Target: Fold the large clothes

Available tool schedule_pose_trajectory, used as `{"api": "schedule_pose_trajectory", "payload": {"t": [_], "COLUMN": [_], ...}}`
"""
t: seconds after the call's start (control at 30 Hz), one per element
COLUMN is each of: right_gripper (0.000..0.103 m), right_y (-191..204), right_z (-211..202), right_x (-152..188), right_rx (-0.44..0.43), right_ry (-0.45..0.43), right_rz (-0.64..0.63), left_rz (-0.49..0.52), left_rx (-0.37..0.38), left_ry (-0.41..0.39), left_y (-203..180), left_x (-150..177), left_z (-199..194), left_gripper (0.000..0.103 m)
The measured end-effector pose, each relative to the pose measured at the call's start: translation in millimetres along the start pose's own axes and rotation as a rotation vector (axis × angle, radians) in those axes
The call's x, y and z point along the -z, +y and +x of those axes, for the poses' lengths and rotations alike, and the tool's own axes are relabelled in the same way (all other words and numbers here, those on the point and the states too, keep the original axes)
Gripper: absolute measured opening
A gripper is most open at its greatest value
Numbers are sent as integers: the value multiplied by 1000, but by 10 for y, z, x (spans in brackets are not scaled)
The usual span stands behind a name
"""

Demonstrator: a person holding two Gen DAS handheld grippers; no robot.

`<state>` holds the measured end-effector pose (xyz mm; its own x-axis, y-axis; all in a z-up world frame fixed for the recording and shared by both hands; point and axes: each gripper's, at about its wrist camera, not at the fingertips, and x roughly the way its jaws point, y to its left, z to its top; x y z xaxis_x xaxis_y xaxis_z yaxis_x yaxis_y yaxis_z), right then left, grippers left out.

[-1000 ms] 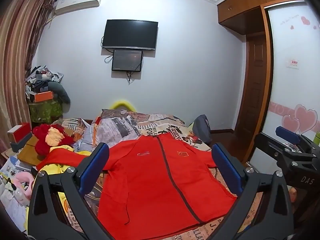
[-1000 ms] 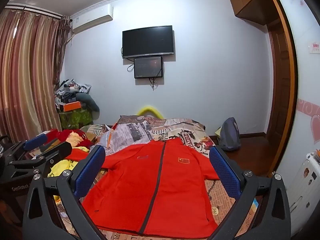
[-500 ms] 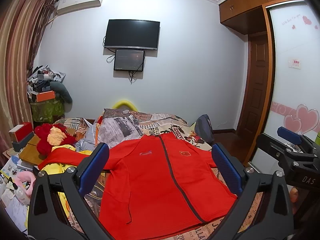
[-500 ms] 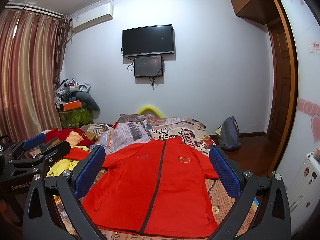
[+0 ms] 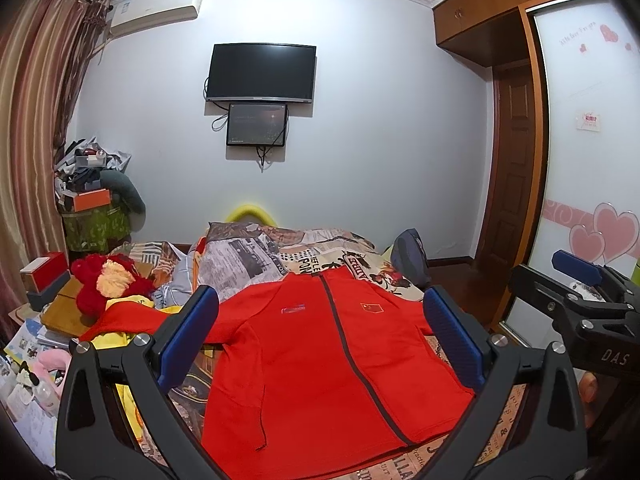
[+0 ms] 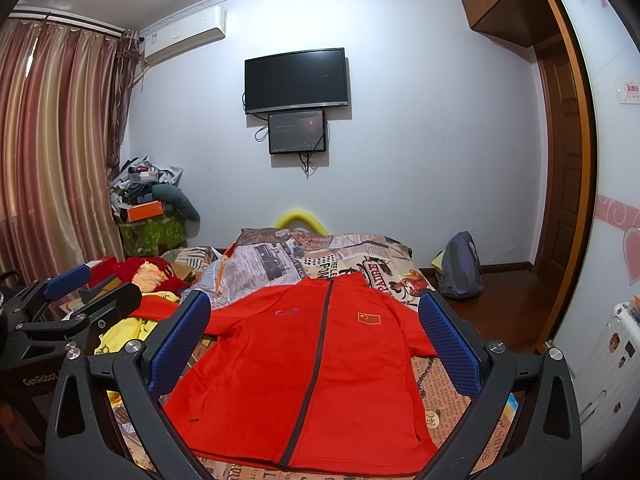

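Bedroom clutter frames everything I see, with the bed (image 5: 504, 408) and its newspaper-print cover as my landmark. Nearest to me, my left hand-held gripper (image 5: 320, 336) hangs over the foot of the bed with its blue-padded fingers (image 5: 188, 332) spread wide and nothing between them. My right hand-held gripper (image 6: 316, 336) sits just beside it, equally wide apart and empty; each shows at the edge of the other's view.

On the bed, past both sets of fingers, the red zip jacket (image 5: 320, 364) lies flat, front up, zipped, collar toward the far wall. A small flag patch (image 6: 369, 317) sits on its chest. One sleeve stretches off the bed's left side over yellow cloth (image 6: 120, 332); the other sleeve reaches the right edge.

Left of the bed I see a red plush toy (image 5: 106, 284) on stacked boxes. Right of the bed, a grey backpack (image 6: 460, 266) stands on the wooden floor. Beyond the bed's far end, a television (image 5: 261, 73) and a smaller screen (image 5: 257, 124) hang on the white wall, an air conditioner (image 5: 156, 10) high to the left.
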<state>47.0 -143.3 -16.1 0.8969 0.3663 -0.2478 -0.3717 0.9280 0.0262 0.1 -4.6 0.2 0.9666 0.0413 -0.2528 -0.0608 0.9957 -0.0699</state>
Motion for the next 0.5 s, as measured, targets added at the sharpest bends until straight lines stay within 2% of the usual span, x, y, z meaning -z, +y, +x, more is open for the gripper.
{"api": "schedule_pose_trajectory", "payload": {"t": [0.5], "right_gripper": [103], "right_y": [-14], "right_z": [10], "right_x": [23], "right_rx": [-1], "right_ry": [3], "right_rz": [1], "left_rz": [2], "left_rx": [-2], "left_ry": [-2], "left_y": [-10], "left_x": [-3], "left_z": [-7], "left_gripper": [103]}}
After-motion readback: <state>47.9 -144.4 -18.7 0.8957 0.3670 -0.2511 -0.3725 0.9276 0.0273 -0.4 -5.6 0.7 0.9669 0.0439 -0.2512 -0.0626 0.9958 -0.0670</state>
